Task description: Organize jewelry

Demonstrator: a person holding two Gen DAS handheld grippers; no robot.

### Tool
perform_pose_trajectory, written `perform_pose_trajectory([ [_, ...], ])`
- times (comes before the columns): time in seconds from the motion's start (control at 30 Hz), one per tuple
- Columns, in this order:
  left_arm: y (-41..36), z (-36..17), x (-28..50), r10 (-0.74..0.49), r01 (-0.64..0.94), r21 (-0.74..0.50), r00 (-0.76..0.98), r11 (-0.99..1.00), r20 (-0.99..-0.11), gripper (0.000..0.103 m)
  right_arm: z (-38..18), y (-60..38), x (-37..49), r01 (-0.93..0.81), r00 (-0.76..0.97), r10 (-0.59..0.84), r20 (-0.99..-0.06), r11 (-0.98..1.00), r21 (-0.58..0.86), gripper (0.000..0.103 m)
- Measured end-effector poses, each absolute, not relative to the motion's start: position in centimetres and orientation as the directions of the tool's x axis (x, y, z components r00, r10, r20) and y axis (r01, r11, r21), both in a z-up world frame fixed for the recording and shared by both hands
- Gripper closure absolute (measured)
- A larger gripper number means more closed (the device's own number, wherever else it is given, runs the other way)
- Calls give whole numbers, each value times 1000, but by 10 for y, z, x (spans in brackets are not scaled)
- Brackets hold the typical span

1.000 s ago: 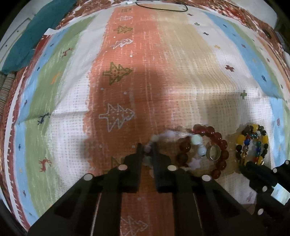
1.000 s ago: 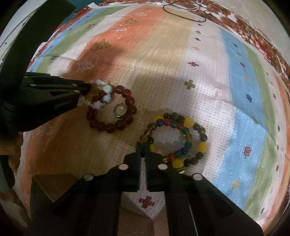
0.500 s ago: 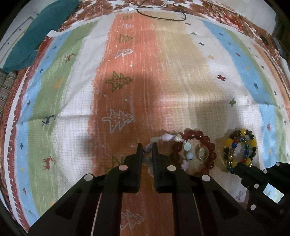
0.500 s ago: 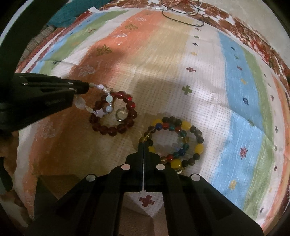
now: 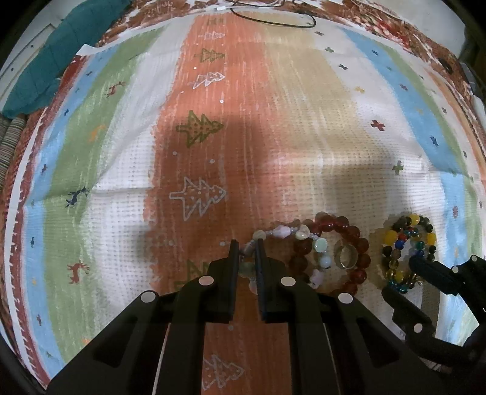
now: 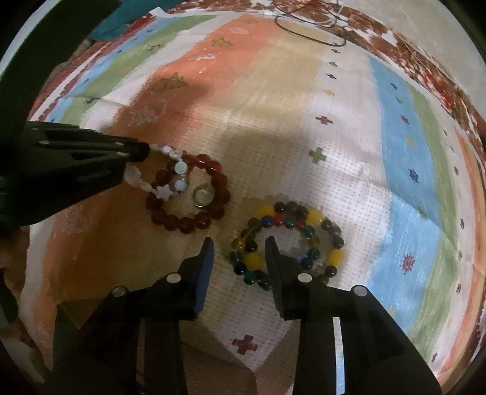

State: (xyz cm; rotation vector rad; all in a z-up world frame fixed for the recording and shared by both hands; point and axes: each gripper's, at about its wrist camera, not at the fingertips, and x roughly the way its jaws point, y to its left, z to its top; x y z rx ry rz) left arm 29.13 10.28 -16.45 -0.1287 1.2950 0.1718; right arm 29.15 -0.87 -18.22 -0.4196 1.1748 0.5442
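Note:
My left gripper point(image 5: 246, 246) is shut on a pale pastel bead bracelet point(image 5: 281, 232), which trails right over a dark red bead bracelet point(image 5: 349, 231). A silver ring point(image 5: 346, 256) lies inside the red loop. A multicolour bead bracelet point(image 6: 314, 217) rests on the cloth to the right. My right gripper point(image 6: 239, 243) stands over that bracelet's left side with its jaws opening; beads lie between the pads but are not pinched. In the right wrist view the left gripper point(image 6: 136, 162) holds the pale bracelet point(image 6: 180, 167) beside the red bracelet point(image 6: 188, 224) and ring point(image 6: 202, 194).
Everything lies on a striped cloth point(image 5: 273, 121) printed with trees and deer. A black cable point(image 5: 273, 21) curls at the far edge. A teal fabric point(image 5: 45, 66) sits at the far left corner. The cloth's near corner point(image 6: 243, 349) hangs at the bottom of the right wrist view.
The right gripper's jaws have parted from shut and no longer pinch the multicolour bracelet. The left gripper keeps its hold on the pale bracelet, with little movement.

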Motion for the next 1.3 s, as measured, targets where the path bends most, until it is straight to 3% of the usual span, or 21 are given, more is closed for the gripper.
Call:
perform_pose_trajectory([
  [0.33, 103, -170, 291, 61, -196, 10, 253, 981, -966, 93, -195, -2, 293, -633, 257, 127, -958, 771, -67, 68],
  [0.5, 102, -170, 291, 60, -194, 10, 253, 981, -966, 93, -194, -6, 293, -619, 278, 121, -953, 781, -82, 87],
  [0.63, 102, -168, 290, 58, -194, 8, 254, 981, -965, 93, -191, -7, 292, -617, 286, 135, -949, 783, -75, 92],
  [1.3, 89, -133, 274, 43, -177, -14, 313, 984, -949, 93, -154, -35, 278, -555, 370, 192, -909, 831, -51, 92],
])
